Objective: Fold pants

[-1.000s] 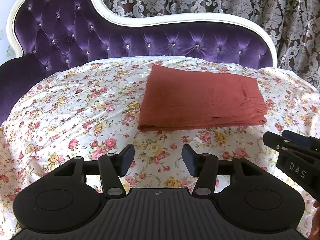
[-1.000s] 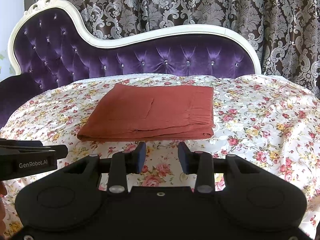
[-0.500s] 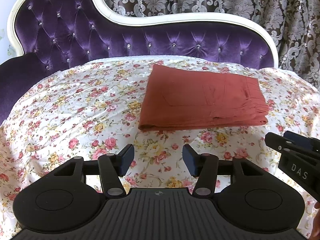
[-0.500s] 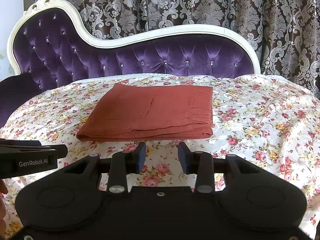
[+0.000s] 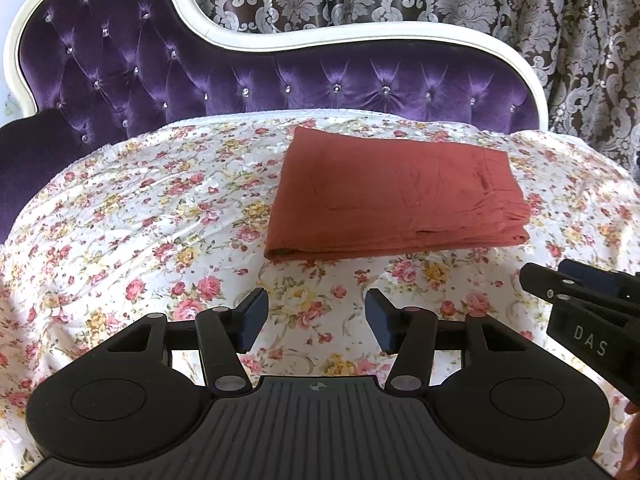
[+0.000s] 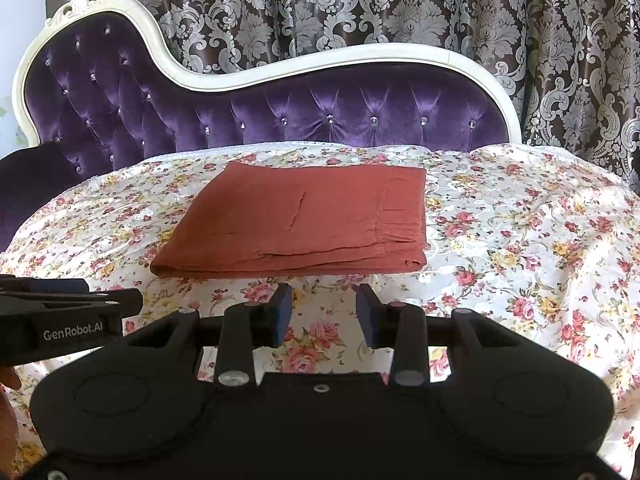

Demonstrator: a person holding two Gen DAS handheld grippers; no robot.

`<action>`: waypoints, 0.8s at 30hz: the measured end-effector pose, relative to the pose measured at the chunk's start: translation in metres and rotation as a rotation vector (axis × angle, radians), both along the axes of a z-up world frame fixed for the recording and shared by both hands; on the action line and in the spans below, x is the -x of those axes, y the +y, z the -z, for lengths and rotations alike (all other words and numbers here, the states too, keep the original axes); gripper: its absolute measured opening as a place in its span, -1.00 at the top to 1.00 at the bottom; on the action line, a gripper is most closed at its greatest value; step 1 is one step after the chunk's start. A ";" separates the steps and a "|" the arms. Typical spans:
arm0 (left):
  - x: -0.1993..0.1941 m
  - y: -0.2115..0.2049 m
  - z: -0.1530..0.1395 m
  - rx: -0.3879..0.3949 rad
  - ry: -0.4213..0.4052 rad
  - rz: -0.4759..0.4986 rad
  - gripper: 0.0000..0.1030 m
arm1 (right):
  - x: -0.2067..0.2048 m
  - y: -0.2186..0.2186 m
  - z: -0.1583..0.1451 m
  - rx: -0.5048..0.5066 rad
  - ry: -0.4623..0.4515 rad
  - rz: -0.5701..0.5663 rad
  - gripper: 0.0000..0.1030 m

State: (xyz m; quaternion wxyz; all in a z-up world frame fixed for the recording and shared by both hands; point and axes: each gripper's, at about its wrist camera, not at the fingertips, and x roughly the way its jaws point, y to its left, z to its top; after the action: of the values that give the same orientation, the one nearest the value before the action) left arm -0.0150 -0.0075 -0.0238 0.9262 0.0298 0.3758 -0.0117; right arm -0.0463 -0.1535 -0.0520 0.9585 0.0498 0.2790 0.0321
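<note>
Pants [image 5: 394,194] folded on floral sheet [image 5: 140,216], inner layers hidden, both grippers' fingers [image 5: 254,318] [image 6: 282,312] spread, empty

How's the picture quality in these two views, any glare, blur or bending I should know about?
Left wrist view: fisheye bends the sofa back; the floral sheet is glary, near washed out; the pants are sharp. Right wrist view: the same barrel bend on the curtain; the top left corner is blown out white; the pants and right claw are crisp, with no motion blur.
</note>
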 end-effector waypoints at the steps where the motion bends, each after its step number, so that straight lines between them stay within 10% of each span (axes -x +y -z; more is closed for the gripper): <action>1: 0.000 0.000 0.001 0.004 0.002 0.000 -0.01 | 0.000 0.000 0.000 0.001 0.001 0.000 0.09; 24: -0.016 0.000 0.018 0.016 0.069 0.014 -0.01 | -0.015 0.007 0.013 0.002 0.056 -0.005 0.09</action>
State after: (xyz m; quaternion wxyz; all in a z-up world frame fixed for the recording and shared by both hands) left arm 0.0015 -0.0074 -0.0418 0.9127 0.0246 0.4073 -0.0223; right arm -0.0312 -0.1460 -0.0649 0.9502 0.0490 0.3059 0.0331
